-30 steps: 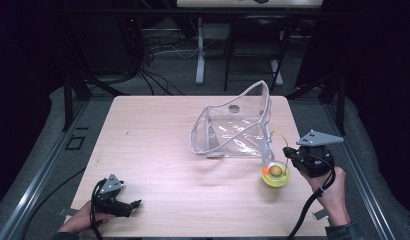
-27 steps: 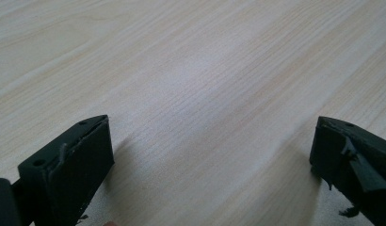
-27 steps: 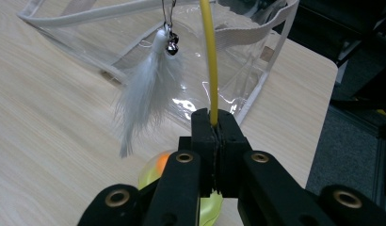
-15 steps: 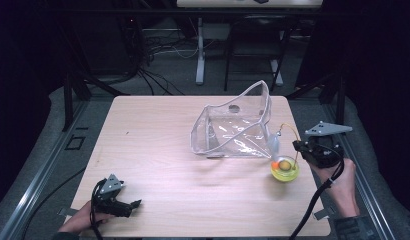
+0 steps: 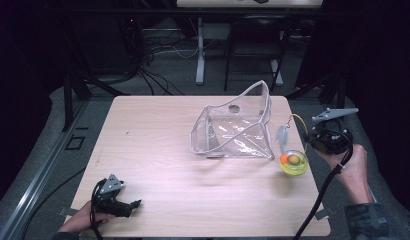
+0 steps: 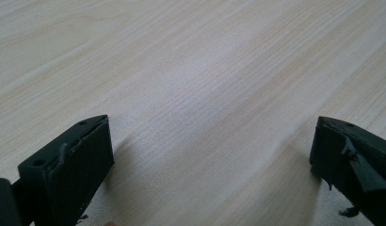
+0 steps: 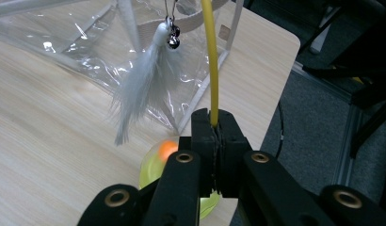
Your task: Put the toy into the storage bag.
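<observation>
Pinching a thin yellow wand stem (image 7: 211,61) between its closed black jaws, the right gripper (image 7: 214,127) sits at the right edge of the table, held in the person's right hand (image 5: 354,167). In the right gripper view the stem rises straight up out of the clamped jaws. A white feather tassel (image 7: 137,84) with small metal bells (image 7: 172,38) at its top hangs to the left of the stem. In the high view the stem arcs over from the right gripper (image 5: 313,137) toward the feather tassel (image 5: 282,136). Below the jaws lies a translucent yellow-green round base (image 5: 294,163) holding an orange ball (image 5: 284,159); the base rests on the light wooden table (image 5: 153,130) near its right edge. Just beside the toy, toward the table's middle, sits a clear plastic pouch with a pale trim (image 5: 235,130), one side standing up.

The left gripper (image 5: 124,206) lies low on the table's near left corner in the person's left hand (image 5: 80,221), well apart from the toy. In the left gripper view its jaws stand wide apart with bare wood between them.
</observation>
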Demonstrator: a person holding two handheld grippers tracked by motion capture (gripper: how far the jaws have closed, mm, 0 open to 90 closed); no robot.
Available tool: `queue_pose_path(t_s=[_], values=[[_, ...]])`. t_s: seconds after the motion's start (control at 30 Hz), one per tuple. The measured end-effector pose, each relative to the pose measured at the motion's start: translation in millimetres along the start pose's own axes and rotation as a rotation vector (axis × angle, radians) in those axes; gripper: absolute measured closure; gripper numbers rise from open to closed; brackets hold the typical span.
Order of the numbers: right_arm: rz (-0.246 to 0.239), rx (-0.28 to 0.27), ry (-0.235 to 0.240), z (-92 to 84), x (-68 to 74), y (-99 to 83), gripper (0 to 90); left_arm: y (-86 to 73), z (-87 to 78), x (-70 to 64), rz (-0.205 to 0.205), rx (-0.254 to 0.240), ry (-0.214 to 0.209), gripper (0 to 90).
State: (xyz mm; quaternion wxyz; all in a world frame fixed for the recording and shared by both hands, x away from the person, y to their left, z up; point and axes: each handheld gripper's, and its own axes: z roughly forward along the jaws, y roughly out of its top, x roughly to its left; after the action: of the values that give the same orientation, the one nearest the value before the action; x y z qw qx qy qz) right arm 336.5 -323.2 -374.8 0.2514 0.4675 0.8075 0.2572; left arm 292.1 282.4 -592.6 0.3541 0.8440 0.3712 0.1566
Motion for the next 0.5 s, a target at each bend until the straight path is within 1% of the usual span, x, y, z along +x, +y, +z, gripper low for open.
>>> queue_pose_path(t_s=[0.2, 0.33, 0.4, 0.43, 0.5], values=[[0.001, 0.043, -0.004, 1.5, -8.2, 12.1, 88.3, 0.0, 0.0, 0.1, 0.001, 0.001, -0.001, 0.0], [-0.009, 0.072, -0.005, 1.9, -12.8, 23.7, 88.2, 0.0, 0.0, 0.1, 0.000, 0.000, -0.001, 0.0], [-0.009, 0.075, -0.004, 1.9, -13.4, 25.4, 88.3, 0.0, 0.0, 0.1, 0.001, 0.001, -0.002, 0.0], [-0.009, 0.083, -0.006, 2.3, -15.2, 30.7, 88.2, 0.0, 0.1, -0.1, -0.002, 0.000, -0.001, 0.0], [-0.011, 0.085, -0.004, 2.2, -15.9, 32.5, 88.2, 0.0, -0.1, 0.2, 0.003, 0.002, -0.002, 0.0]])
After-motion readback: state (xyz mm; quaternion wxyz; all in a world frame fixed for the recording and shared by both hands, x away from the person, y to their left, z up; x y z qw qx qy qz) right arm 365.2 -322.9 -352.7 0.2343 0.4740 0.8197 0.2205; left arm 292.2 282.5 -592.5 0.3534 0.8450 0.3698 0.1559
